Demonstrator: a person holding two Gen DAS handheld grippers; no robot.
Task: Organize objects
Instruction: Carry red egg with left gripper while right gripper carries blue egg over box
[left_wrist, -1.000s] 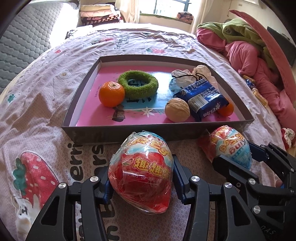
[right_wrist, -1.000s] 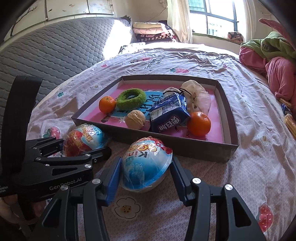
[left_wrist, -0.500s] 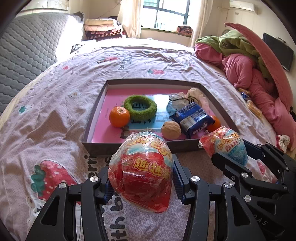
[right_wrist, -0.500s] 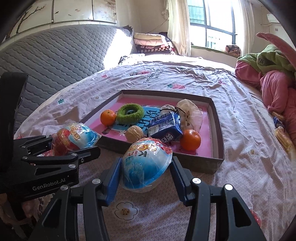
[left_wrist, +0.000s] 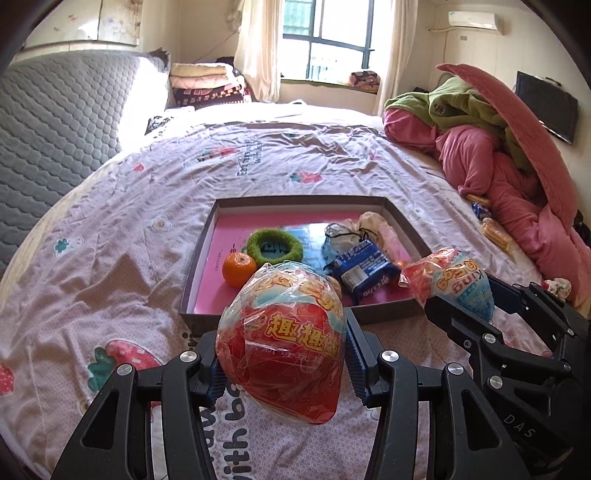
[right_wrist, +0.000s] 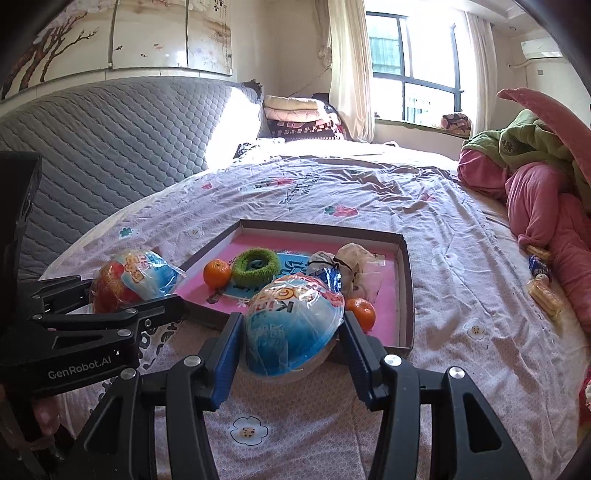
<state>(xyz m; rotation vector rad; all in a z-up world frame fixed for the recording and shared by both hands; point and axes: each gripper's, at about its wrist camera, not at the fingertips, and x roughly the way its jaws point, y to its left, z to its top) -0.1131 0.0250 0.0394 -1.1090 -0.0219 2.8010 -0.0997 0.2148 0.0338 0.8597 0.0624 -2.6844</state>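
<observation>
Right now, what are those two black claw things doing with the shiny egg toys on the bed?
A person is tidying up with a claw in each hand. The left gripper is squeezing a wrapped red toy egg, and the right gripper is squeezing a wrapped blue toy egg. Both eggs are held up above the bedsheet, just in front of the shallow box. Inside the box there are already oranges, a green fuzzy ring, a blue snack packet and a small cloth pouch.
</observation>
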